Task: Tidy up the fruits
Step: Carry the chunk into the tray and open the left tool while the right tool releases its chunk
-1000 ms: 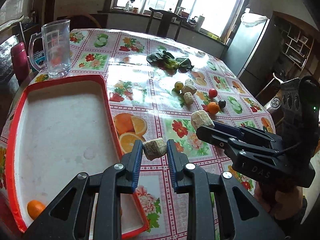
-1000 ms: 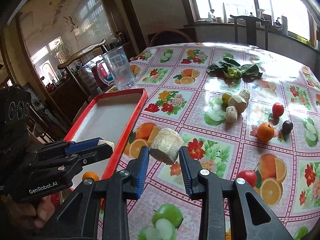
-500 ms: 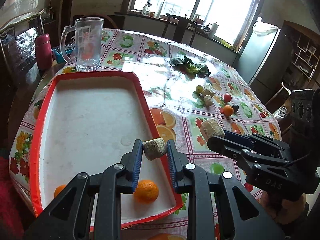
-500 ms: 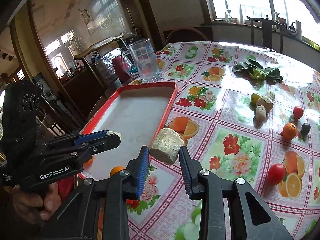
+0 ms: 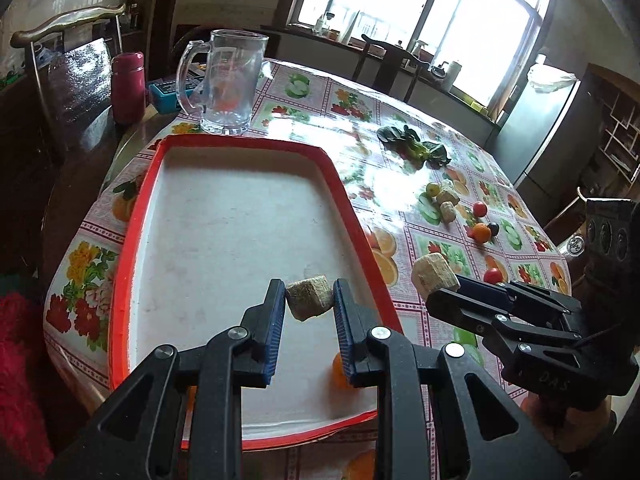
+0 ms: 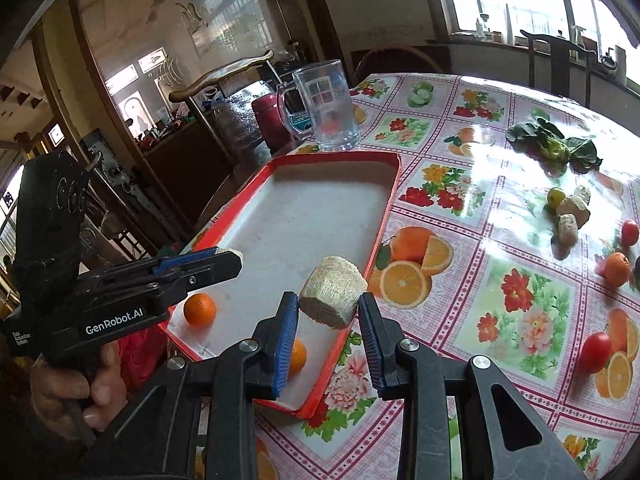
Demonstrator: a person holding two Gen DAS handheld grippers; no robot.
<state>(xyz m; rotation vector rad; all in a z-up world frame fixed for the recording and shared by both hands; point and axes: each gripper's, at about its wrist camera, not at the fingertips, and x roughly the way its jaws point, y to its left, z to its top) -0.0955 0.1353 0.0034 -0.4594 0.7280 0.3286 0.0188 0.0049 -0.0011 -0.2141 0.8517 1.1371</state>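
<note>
Left gripper (image 5: 309, 300), blue-padded jaws clenched on a tan fibrous chunk (image 5: 310, 297), suspended above the white floor of the red-rimmed tray (image 5: 344, 200), toward the tray's 5 o'clock corner. Same gripper visible in the right wrist view at 9 o'clock, only a sliver of its chunk showing at the jaw tips. Right gripper (image 6: 328, 316), jaws clamped on a larger tan chunk (image 6: 333, 295), poised over the right rim of the tray at about 5 o'clock of it. Not resolvable whether either chunk touches the tray.

Two oranges inside the tray near its close end: one (image 6: 199, 309) lying on the white floor just below the left gripper's tip, another (image 6: 297, 357) partly hidden behind the right gripper's left finger.

Loose produce on the floral tablecloth (image 6: 472, 148), well apart from the tray, toward 2 o'clock in the left wrist view: a small green fruit (image 5: 432, 189), two more tan chunks (image 5: 447, 205) just beside it, a red tomato (image 5: 479, 209), an orange (image 5: 481, 233) touching a dark fruit (image 5: 494, 229), and a second tomato (image 5: 493, 275) nearer the right gripper. Leafy greens (image 5: 414, 148) farther off at 1 o'clock.

Glass mug (image 5: 226, 82) upright just beyond the tray's far rim at 11 o'clock; red flask (image 5: 128, 88) to its left.
</note>
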